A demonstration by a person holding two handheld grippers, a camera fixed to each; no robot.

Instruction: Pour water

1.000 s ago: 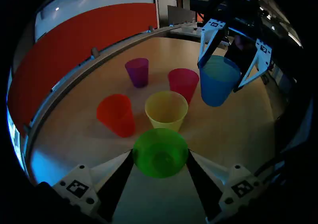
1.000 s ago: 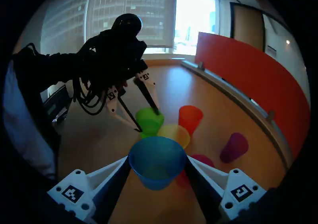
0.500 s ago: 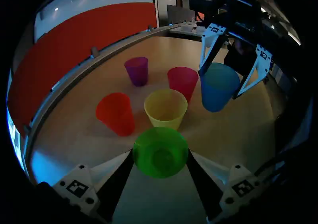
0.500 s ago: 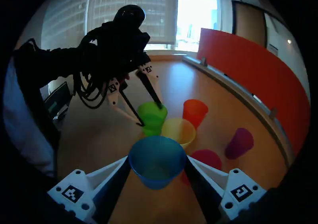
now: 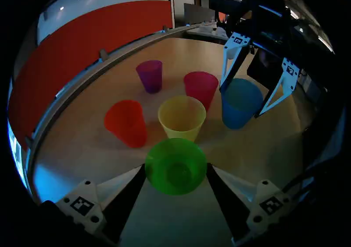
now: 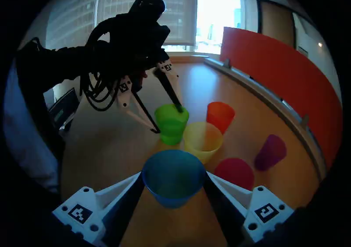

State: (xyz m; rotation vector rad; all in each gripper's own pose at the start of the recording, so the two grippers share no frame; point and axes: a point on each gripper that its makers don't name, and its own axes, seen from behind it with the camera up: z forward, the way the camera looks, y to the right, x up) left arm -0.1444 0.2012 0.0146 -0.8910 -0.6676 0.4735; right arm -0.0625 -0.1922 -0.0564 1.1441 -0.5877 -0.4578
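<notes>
In the left gripper view my left gripper [image 5: 175,177] is shut on a green cup [image 5: 176,166], held upright. Beyond it stand a yellow cup [image 5: 182,116], an orange cup [image 5: 126,122], a pink cup [image 5: 200,89] and a purple cup [image 5: 150,75]. To the right, the right gripper [image 5: 243,101] is shut on a blue cup [image 5: 239,102], low near the table. In the right gripper view the blue cup [image 6: 173,177] sits between my right gripper's [image 6: 174,181] fingers. Farther off, the left gripper [image 6: 167,120] holds the green cup [image 6: 171,124].
The cups rest on a light wooden table [image 5: 263,155]. An orange partition [image 5: 87,41] with a rail runs along its far edge. A person's dark arm and cables [image 6: 109,67] hold the left gripper. Windows [image 6: 210,14] lie behind.
The right gripper has lowered the blue cup toward the table beside the pink cup. The left gripper with the green cup has barely moved.
</notes>
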